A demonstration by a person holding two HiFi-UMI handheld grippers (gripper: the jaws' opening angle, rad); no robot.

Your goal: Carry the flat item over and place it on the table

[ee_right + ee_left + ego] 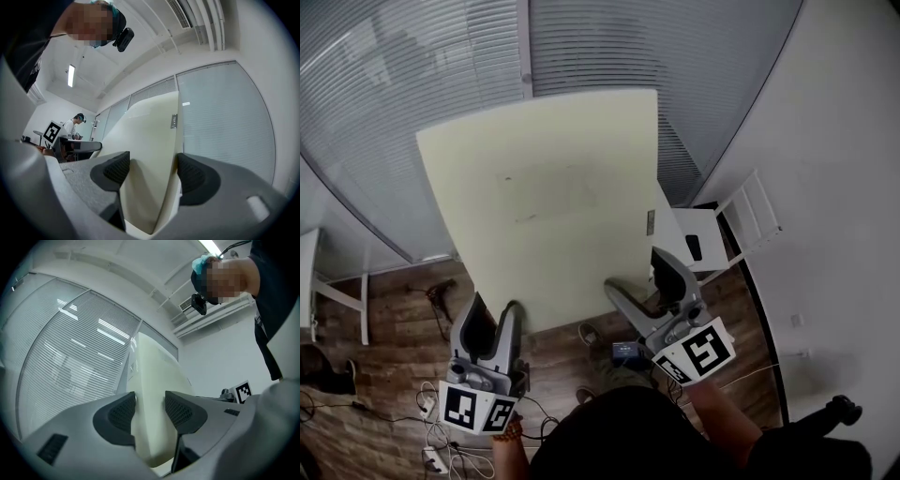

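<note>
Cream-coloured and broad, the flat board (548,197) is held up in the air by its near edge, with a gripper at each near corner. The left gripper (492,309) has its jaws closed on the near left part of that edge, and its own view shows a dark ribbed pad pressed to each face. The right gripper (639,281) clamps the near right part in the same way, the board sitting at a slant between its two pads. Under the near edge lies a wooden floor (394,328) with loose cables (441,441) at the near left. Just right of the board stands a white table (705,264), with a small dark object (694,247) on its top. Beyond the board, slatted blinds (422,75) cover a glass wall across the far side.
</note>
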